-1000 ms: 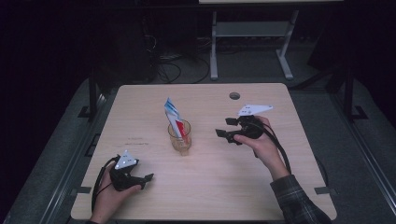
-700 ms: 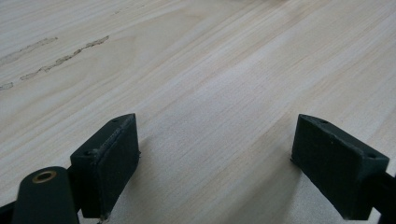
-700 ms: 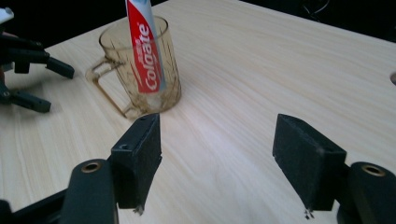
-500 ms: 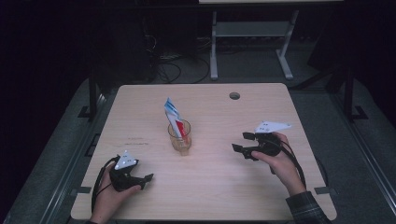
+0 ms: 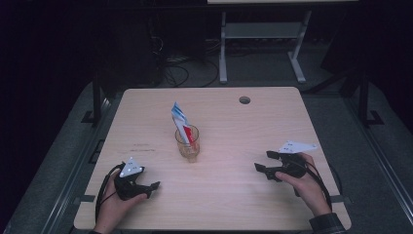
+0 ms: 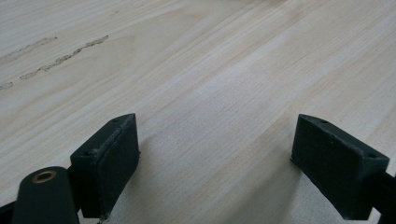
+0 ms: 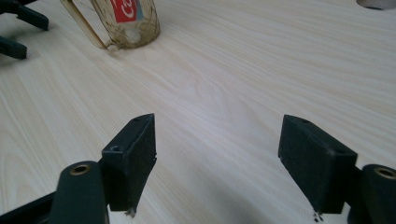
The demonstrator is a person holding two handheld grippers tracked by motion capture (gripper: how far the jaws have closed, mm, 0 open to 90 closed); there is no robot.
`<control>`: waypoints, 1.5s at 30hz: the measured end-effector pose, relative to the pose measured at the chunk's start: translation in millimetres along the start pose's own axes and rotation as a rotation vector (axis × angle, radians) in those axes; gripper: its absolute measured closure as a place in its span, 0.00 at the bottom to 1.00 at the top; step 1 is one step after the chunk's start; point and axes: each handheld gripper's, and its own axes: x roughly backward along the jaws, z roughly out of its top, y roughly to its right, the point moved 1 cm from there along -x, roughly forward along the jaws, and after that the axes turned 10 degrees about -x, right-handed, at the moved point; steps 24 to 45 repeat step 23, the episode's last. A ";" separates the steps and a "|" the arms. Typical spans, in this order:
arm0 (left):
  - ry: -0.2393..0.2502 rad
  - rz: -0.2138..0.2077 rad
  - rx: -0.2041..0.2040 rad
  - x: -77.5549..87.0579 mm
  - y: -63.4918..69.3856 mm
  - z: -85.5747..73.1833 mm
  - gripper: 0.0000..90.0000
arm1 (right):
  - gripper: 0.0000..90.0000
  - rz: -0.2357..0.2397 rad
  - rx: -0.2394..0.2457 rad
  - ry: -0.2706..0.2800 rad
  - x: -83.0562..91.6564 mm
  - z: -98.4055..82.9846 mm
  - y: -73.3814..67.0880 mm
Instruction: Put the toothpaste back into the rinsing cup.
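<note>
A clear glass mug point(image 5: 187, 144) stands near the middle of the wooden table point(image 5: 243, 126), with a red, white and blue tube point(image 5: 180, 121) sticking up out of it. The mug's base point(image 7: 126, 21) appears at the top left of the right gripper view. My left gripper point(image 5: 153, 187) rests low at the front left of the table, open, with bare wood between its pads point(image 6: 109, 163). My right gripper point(image 5: 263, 165) sits at the front right, open and pointing left toward the mug, nothing between its pads point(image 7: 133, 158).
A round cable hole point(image 5: 244, 100) lies in the table near the far edge, right of centre. Beyond the table stand a white metal frame point(image 5: 263, 44) and loose cables point(image 5: 180, 73) on the dark floor. The left gripper's tips point(image 7: 18, 28) show far off.
My right gripper has drawn back from beside the mug toward the front right of the table, coming lower. The left gripper has stayed put.
</note>
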 end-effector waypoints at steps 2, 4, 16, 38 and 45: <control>0.000 0.000 0.000 0.0 0.0 0.0 0.16 | 0.28 -0.008 -0.004 -0.009 3.2 -5.9 1.9; 0.001 0.000 -0.001 0.0 0.1 -0.1 0.16 | 0.26 -0.028 -0.003 -0.021 6.0 -14.6 4.3; -0.002 0.000 0.000 0.5 0.4 -0.4 0.16 | 0.24 -0.119 0.019 -0.097 10.3 -43.6 9.3; -0.006 0.009 0.005 0.6 -0.1 -0.5 0.15 | 0.23 -0.142 0.030 -0.120 9.1 -52.2 10.5; -0.006 0.009 0.005 0.6 -0.1 -0.5 0.15 | 0.23 -0.142 0.030 -0.120 9.1 -52.2 10.5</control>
